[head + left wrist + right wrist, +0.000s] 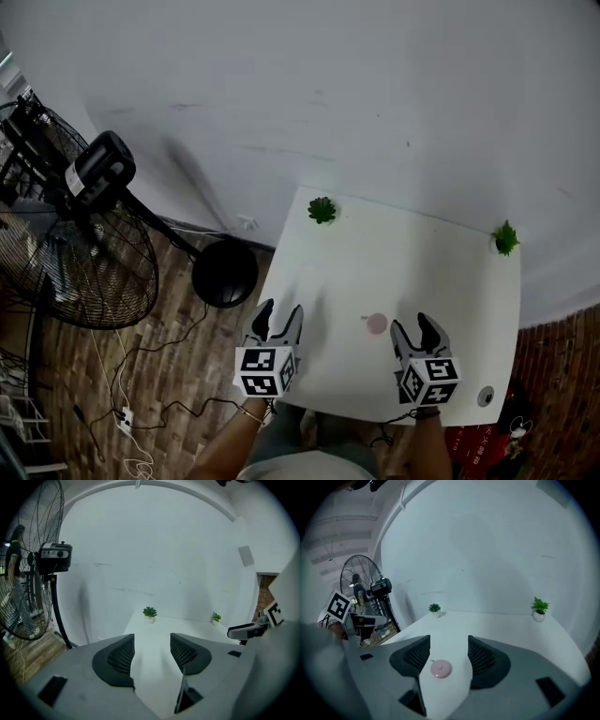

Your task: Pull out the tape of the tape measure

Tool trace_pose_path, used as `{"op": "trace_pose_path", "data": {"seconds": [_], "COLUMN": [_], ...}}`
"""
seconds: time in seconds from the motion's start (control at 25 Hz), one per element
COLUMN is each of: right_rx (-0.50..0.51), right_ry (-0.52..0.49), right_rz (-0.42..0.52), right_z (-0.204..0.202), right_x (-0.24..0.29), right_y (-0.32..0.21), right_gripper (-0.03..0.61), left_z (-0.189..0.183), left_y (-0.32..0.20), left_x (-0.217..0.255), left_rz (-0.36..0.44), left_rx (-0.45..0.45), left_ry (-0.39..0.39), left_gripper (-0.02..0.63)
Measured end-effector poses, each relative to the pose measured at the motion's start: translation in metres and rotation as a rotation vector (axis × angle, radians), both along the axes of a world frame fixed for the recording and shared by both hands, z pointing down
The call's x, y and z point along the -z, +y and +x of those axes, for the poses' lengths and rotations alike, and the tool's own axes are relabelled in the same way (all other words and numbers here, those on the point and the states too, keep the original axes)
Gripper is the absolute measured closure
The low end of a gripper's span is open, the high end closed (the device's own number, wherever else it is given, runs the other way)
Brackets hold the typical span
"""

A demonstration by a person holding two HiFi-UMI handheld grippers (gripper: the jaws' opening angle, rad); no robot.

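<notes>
A small round pink tape measure (377, 324) lies flat on the white table (403, 272), near the front. In the right gripper view the tape measure (440, 668) sits on the tabletop in the gap seen between the jaws, a short way ahead of them and untouched. My right gripper (418, 328) stands open just right of it. My left gripper (278, 317) is open at the table's front left edge, with nothing between its jaws. In the left gripper view the left gripper (152, 651) faces bare tabletop.
Two small potted plants stand at the table's far corners, one left (322, 210), one right (505, 238). A large standing fan (80, 225) with a round black base (225, 273) is on the wooden floor to the left, with cables (122, 412) trailing.
</notes>
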State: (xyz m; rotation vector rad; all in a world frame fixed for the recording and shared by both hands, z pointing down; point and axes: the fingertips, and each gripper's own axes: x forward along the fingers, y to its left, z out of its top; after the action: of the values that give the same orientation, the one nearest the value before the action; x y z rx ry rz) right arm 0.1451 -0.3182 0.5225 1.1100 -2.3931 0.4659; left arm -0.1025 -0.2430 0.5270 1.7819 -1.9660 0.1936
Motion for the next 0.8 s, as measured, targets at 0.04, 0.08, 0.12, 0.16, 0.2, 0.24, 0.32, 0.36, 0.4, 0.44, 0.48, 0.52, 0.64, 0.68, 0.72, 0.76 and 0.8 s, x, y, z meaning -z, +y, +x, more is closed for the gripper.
{"op": "trace_pose_path", "data": {"seconds": [0.04, 0.08, 0.12, 0.16, 0.2, 0.24, 0.32, 0.36, 0.4, 0.44, 0.48, 0.52, 0.64, 0.68, 0.72, 0.76, 0.8], "right_rx": [0.021, 0.041, 0.059, 0.078, 0.096, 0.115, 0.147, 0.159, 0.170, 0.180, 0.189, 0.199, 0.230, 0.240, 0.249, 0.257, 0.263], "right_ry": [0.007, 0.014, 0.021, 0.029, 0.038, 0.047, 0.068, 0.077, 0.087, 0.096, 0.105, 0.113, 0.134, 0.141, 0.147, 0.154, 0.162], "right_rz": [-0.006, -0.013, -0.021, -0.030, -0.038, -0.046, -0.064, -0.073, -0.082, -0.089, -0.096, -0.101, -0.115, -0.120, -0.125, -0.131, -0.136], "right_z": [-0.004, -0.008, -0.012, -0.016, -0.019, -0.022, -0.027, -0.028, -0.029, -0.030, -0.031, -0.033, -0.037, -0.038, -0.039, -0.040, -0.040], "right_x": [-0.005, -0.010, -0.015, -0.021, -0.027, -0.033, -0.044, -0.050, -0.055, -0.060, -0.064, -0.068, -0.078, -0.081, -0.084, -0.088, -0.091], "right_y": [0.000, 0.001, 0.001, 0.001, 0.001, 0.002, 0.005, 0.007, 0.008, 0.010, 0.011, 0.011, 0.012, 0.012, 0.013, 0.013, 0.014], "right_gripper": [0.325, 0.325, 0.325, 0.325, 0.325, 0.324, 0.322, 0.322, 0.321, 0.321, 0.319, 0.319, 0.318, 0.318, 0.318, 0.316, 0.317], "left_z": [-0.002, -0.003, -0.005, -0.006, -0.007, -0.007, -0.008, -0.008, -0.007, -0.007, -0.008, -0.008, -0.010, -0.010, -0.011, -0.011, -0.012], "left_y": [0.002, 0.003, 0.004, 0.004, 0.005, 0.005, 0.007, 0.008, 0.009, 0.011, 0.012, 0.014, 0.015, 0.015, 0.015, 0.014, 0.012], "left_x": [-0.004, -0.007, -0.010, -0.013, -0.016, -0.019, -0.025, -0.028, -0.031, -0.035, -0.038, -0.042, -0.050, -0.052, -0.053, -0.055, -0.056], "left_rz": [-0.005, -0.008, -0.011, -0.013, -0.016, -0.019, -0.027, -0.032, -0.038, -0.044, -0.050, -0.055, -0.068, -0.070, -0.071, -0.072, -0.072], "left_rx": [0.007, 0.014, 0.019, 0.024, 0.029, 0.033, 0.038, 0.040, 0.041, 0.043, 0.046, 0.049, 0.059, 0.061, 0.064, 0.066, 0.068], "left_ry": [0.001, 0.002, 0.003, 0.004, 0.005, 0.005, 0.007, 0.009, 0.012, 0.016, 0.019, 0.023, 0.034, 0.036, 0.039, 0.042, 0.045], "left_gripper": [0.379, 0.379, 0.379, 0.379, 0.379, 0.379, 0.379, 0.379, 0.379, 0.379, 0.379, 0.379, 0.379, 0.379, 0.379, 0.379, 0.379]}}
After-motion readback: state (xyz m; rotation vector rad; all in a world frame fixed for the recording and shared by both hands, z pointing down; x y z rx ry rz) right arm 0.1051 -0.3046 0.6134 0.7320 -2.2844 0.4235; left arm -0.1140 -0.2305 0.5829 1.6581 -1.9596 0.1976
